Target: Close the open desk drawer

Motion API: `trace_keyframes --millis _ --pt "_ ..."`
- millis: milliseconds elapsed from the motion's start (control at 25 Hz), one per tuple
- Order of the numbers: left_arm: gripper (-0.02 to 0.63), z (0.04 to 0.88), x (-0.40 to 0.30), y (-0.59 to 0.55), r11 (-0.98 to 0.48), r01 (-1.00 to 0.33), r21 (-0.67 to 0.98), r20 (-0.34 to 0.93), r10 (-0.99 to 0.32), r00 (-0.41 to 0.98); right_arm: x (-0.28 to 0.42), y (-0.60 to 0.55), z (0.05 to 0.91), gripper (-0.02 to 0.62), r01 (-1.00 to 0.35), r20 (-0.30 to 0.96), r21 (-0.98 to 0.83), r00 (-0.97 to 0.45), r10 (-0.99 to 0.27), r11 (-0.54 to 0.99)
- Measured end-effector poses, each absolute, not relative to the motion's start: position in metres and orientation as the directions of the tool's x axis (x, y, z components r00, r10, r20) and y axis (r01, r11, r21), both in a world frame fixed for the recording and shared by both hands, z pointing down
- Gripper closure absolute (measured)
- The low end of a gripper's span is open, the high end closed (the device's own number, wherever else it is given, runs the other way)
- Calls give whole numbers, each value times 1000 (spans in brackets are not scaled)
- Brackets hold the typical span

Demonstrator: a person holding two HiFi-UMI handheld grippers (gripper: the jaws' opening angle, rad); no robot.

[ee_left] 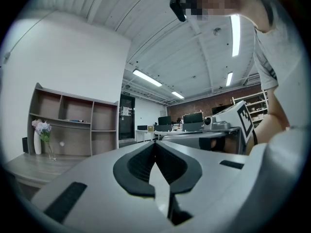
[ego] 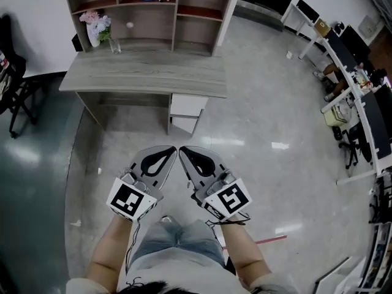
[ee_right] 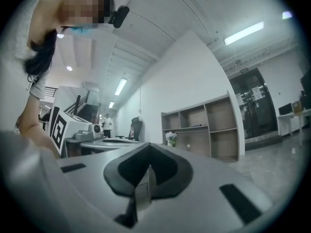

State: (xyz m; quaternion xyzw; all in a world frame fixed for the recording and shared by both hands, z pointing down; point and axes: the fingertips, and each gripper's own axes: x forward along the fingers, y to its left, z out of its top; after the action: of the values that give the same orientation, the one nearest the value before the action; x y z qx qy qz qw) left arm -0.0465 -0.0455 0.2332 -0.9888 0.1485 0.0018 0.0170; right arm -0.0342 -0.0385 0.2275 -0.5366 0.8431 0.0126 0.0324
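Both tools are held low in front of the person, tips almost meeting. The grey left tool (ego: 171, 151) is seen clenched in its own view (ee_left: 155, 145), its dark pads pressed together with nothing between them. The grey right tool (ego: 184, 152) is likewise clenched on nothing (ee_right: 147, 148).

The flat-fronted white drawer (ego: 188, 105) is found under the right end of the grey wood-grain counter (ego: 147, 73), above a second white front. It appears to be drawn out slightly past the counter's edge. It lies straight ahead of the tool tips and well apart from them, across bare polished floor (ego: 257, 121). Its front runs left to right and its travel runs directly away from the person. The right tool is judged marginally nearer, so a forward push against the front is called for once the gap is closed.
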Motion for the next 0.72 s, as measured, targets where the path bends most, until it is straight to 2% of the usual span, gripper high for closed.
trace_keyframes --millis 360,720 --pt "600 220 -44 -10 -940 -339 -31 -26 -338 941 -31 2 218 589 -895 -47 1 -446 -894 446" --pt "600 220 -34 28 -944 -329 -15 -38 -328 944 -21 45 217 589 -900 -22 25 -436 -900 436"
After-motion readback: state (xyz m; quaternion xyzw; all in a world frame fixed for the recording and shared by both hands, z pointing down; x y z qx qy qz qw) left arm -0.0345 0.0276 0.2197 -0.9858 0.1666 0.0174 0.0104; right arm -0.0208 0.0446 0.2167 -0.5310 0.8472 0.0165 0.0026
